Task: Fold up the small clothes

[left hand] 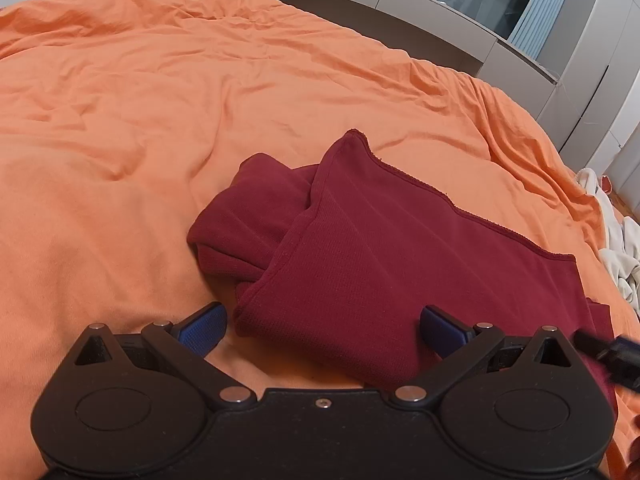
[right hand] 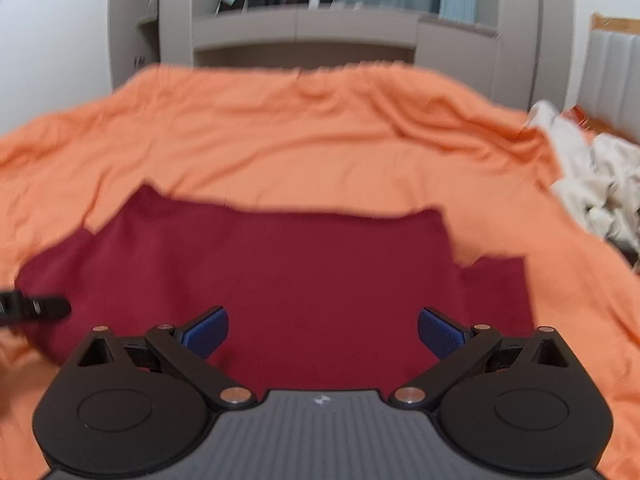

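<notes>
Both sets of jaws are spread wide with nothing held, the left gripper (left hand: 322,330) and right gripper (right hand: 323,332) being kept just above the dark red garment (left hand: 360,248) (partly folded), which is laid on the orange duvet (left hand: 140,120), white clothes (right hand: 592,184) piled at its right.

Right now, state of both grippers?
Left gripper: open, empty, over the maroon garment.
Right gripper: open, empty, over the same garment.

garment (left hand: 360,248) laid on bedspread (left hand: 140,120), near its front edge | cloth pile (right hand: 596,176) heaped at right edge | cabinets (right hand: 304,36) behind
</notes>
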Motion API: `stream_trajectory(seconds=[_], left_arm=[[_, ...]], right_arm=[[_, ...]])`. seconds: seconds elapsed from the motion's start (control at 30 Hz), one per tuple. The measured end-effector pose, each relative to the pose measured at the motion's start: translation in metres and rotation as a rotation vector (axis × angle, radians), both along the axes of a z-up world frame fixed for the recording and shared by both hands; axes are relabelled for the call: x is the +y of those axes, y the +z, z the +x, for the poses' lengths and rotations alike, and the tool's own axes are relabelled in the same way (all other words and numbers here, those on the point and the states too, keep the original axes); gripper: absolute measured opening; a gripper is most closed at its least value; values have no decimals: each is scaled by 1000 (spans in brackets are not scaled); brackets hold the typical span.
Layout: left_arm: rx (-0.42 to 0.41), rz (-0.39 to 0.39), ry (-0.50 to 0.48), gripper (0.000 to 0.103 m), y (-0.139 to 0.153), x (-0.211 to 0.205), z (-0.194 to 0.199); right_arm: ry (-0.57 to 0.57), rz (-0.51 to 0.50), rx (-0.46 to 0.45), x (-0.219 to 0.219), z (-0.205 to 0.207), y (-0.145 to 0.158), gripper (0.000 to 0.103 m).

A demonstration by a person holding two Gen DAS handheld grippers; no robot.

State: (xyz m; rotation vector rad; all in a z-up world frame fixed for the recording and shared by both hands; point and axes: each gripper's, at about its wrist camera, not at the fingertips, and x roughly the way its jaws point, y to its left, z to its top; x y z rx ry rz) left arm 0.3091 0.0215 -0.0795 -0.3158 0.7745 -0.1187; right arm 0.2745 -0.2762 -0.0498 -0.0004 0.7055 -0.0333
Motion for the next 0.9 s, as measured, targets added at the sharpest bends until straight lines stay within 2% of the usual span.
stream_trajectory(seconds=[0.1,0.2,0.7,0.8,0.9], left_arm=[[0,3,0,102,0,0,0],[-1,17,-1,102,0,-1,0],[-5,55,-4,103,-1,-6,0],[-20,14,13,103,1,-1,-1],[-52,-103,58,103,2,14,-3]], right_arm=[[4,6,35,1,-1,-17,103],[-11,65,41,-4,-3,-29,103],[-15,86,6,-7,-12,-42,103],[-15,95,1,-9,-12,-43,103],[-16,113,-7,-11,-12,-45,103]])
